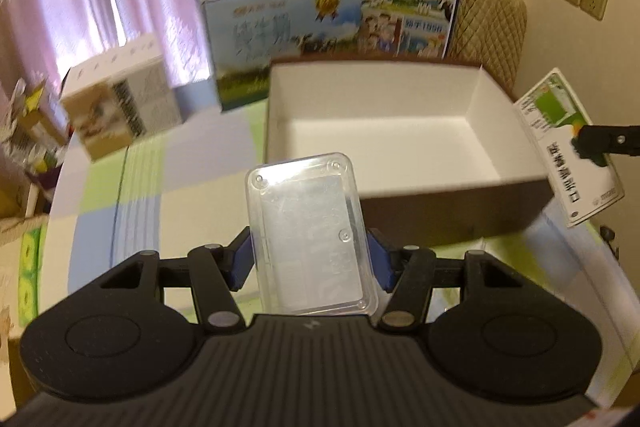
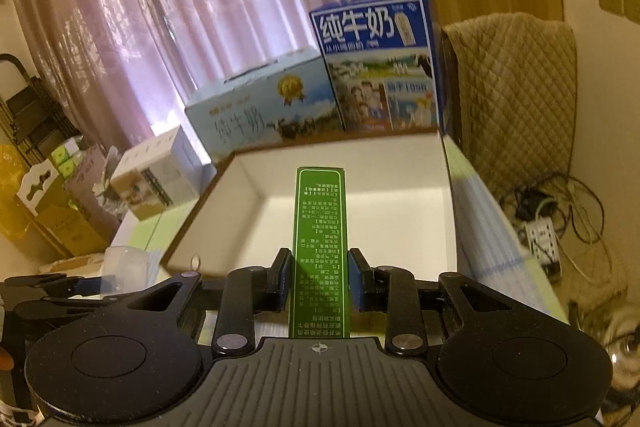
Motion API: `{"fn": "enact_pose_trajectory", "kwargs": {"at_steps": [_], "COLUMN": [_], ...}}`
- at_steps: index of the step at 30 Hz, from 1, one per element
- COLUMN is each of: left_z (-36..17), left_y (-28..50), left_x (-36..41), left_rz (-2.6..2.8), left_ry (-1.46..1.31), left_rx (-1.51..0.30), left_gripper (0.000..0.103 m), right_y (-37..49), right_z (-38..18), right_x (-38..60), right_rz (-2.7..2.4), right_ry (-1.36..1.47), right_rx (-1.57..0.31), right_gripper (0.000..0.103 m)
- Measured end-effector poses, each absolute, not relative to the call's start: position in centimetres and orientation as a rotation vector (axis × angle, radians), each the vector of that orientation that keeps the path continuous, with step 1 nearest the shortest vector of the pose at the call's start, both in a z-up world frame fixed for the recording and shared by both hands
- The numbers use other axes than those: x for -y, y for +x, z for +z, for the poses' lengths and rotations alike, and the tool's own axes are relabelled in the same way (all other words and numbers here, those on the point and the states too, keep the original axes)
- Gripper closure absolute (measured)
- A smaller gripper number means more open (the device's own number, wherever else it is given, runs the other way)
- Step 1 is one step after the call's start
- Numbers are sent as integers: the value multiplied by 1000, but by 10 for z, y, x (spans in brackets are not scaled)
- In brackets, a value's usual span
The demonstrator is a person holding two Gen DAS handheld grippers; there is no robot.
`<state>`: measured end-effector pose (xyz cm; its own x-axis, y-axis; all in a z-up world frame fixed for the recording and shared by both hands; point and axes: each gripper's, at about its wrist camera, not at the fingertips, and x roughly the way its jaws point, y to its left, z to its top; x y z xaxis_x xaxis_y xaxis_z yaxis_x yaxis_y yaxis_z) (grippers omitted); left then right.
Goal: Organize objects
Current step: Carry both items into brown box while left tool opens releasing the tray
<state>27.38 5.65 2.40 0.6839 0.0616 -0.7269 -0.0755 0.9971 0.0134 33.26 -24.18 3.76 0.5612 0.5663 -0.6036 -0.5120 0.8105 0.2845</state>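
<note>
Clear plastic case (image 1: 310, 235) sits clamped in the left claw (image 1: 310, 259); right claw (image 2: 320, 279) grips a green-sided carton (image 2: 320, 247).

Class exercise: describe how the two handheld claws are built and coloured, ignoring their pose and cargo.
Both match: the left claw and right claw have ribbed black bodies, two round black discs, black linkage bars with silver rivets, and blue finger pads. No cables or sleeves show.
</note>
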Motion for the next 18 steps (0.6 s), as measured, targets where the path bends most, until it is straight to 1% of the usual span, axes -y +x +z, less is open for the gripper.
{"fn": "enact_pose_trajectory", "kwargs": {"at_steps": [9, 18], "left_z": [30, -5], "left_y": [354, 412], "left_x": [-25, -2], "left_rz": [29, 12], "left_ry": [-5, -1], "left_rx": [-791, -878], "left_gripper": [48, 48], "right_y": [400, 446], "right_z": [39, 1], "right_x": [226, 214], "right_rz": [605, 574], "right_ry": [96, 72], "right_rx": [-718, -816], "right_gripper": [77, 77]}}
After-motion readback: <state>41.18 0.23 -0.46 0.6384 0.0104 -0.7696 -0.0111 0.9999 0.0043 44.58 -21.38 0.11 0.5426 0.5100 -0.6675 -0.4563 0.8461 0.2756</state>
